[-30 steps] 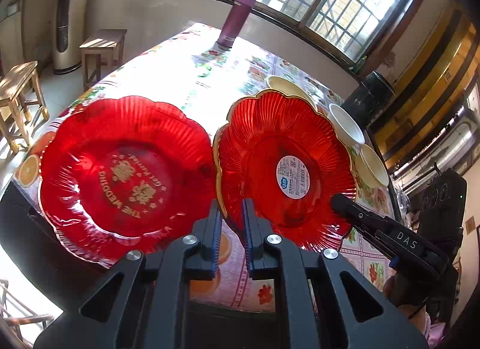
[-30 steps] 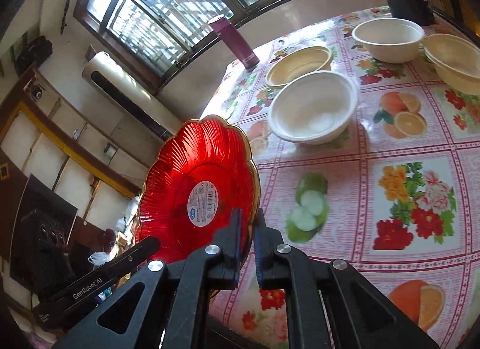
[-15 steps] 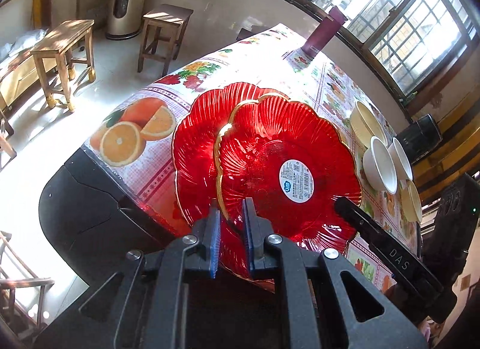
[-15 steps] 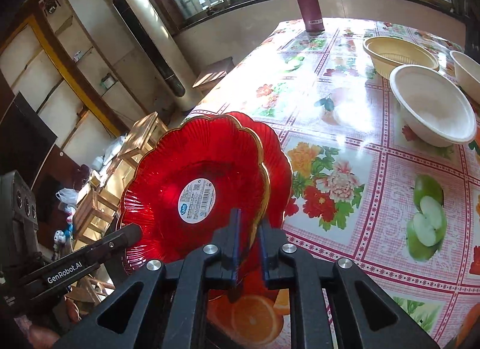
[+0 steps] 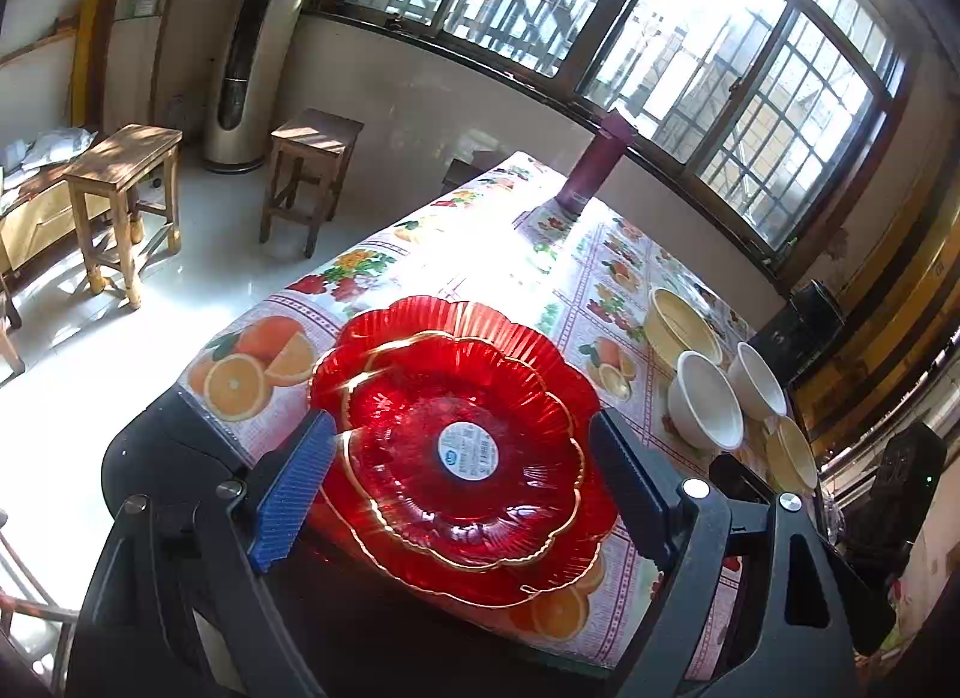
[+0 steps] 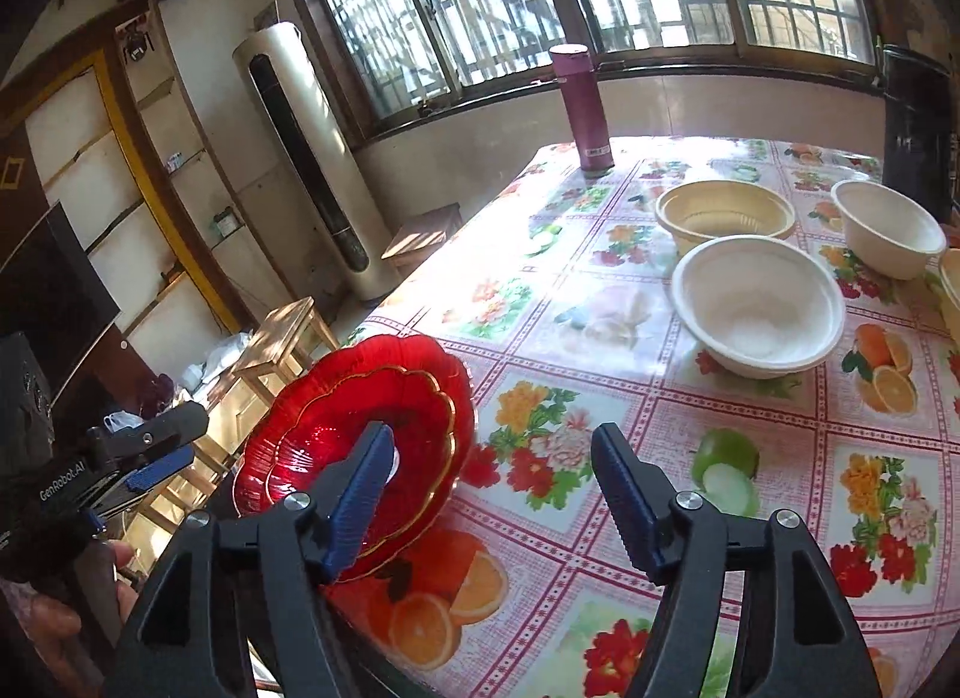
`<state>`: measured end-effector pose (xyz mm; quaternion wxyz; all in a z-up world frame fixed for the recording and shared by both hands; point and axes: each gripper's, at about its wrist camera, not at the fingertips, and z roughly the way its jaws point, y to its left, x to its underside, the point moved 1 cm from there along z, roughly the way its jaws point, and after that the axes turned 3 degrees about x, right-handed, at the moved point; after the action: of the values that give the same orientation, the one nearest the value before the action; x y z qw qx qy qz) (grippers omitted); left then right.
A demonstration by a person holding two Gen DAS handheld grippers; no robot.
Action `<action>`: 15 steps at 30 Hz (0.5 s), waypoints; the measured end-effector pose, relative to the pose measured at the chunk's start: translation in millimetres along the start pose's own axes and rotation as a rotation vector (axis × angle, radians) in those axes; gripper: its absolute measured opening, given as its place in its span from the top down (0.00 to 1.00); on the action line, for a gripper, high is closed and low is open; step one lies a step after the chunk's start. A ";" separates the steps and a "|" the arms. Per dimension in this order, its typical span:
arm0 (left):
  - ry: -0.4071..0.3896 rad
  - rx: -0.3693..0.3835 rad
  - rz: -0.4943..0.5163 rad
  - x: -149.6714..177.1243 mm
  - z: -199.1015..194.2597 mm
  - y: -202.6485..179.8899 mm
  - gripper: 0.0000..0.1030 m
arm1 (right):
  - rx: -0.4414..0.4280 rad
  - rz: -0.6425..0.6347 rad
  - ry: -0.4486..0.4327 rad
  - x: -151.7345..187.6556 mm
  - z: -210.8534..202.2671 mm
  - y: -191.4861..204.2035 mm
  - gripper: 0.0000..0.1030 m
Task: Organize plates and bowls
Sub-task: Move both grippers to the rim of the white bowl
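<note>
Your left gripper [image 5: 462,473] is spread wide and holds nothing; its blue-padded fingers [image 5: 292,476] frame the stacked plates without touching them. Your right gripper [image 6: 492,494] is equally wide and empty, and its left finger hides the middle of the top plate in the right wrist view, so the label there cannot be seen.

The smaller red plate [image 5: 462,458] lies flat, face up, nested inside the larger red plate [image 5: 456,332]. Both are round and scalloped with gold rims, so neither has a long axis. A round white sticker [image 5: 468,451] sits at the centre of the top plate; its print is too small to read. The stack rests at the near left corner of the table [image 6: 630,338], which is covered in a fruit and flower cloth, and the stack's near edge appears to reach past the table's edge.

Well apart, to the far right, stand a white bowl [image 6: 757,305], a cream bowl [image 6: 725,212] and a second white bowl [image 6: 888,227]; a fourth bowl is cut off at the right edge. A purple flask [image 6: 581,107] stands upright at the far edge by the window
</note>
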<state>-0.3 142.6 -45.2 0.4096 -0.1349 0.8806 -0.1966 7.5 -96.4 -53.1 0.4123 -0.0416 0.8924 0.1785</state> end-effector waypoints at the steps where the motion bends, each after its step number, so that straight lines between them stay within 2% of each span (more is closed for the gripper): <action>1: 0.009 0.028 0.022 1.0 0.9 -11.0 0.16 | 0.010 0.006 -0.019 -0.3 -7.1 -10.8 0.29; 3: 0.047 0.075 0.070 5.9 6.7 -33.5 0.16 | 0.031 0.018 -0.061 0.3 -22.1 -32.0 0.28; 6: 0.126 0.163 0.124 18.4 21.1 -71.4 0.15 | 0.072 0.044 -0.117 0.1 -44.3 -67.0 0.21; 7: 0.160 0.190 0.140 23.3 26.7 -84.3 0.11 | 0.082 0.059 -0.136 1.1 -52.0 -78.6 0.18; 8: 0.194 0.216 0.159 28.4 32.8 -96.8 0.02 | 0.090 0.074 -0.150 1.9 -58.9 -90.0 0.18; 10: 0.250 0.248 0.200 38.0 43.5 -122.9 0.00 | 0.105 0.105 -0.165 3.0 -70.7 -112.7 0.16; 12: 0.284 0.271 0.233 45.9 52.4 -145.8 0.00 | 0.100 0.142 -0.168 5.1 -79.6 -135.5 0.12; 13: 0.296 0.281 0.252 49.0 56.8 -156.6 0.00 | 0.087 0.161 -0.164 5.8 -81.9 -146.2 0.03; 15: 0.308 0.281 0.283 53.0 64.9 -175.5 0.00 | 0.039 0.199 -0.143 7.2 -84.4 -168.7 0.00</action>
<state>30.1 -49.4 -38.5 0.3089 0.0792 0.9067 -0.2760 -20.7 -283.1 -56.1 0.4560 0.0682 0.8637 0.2037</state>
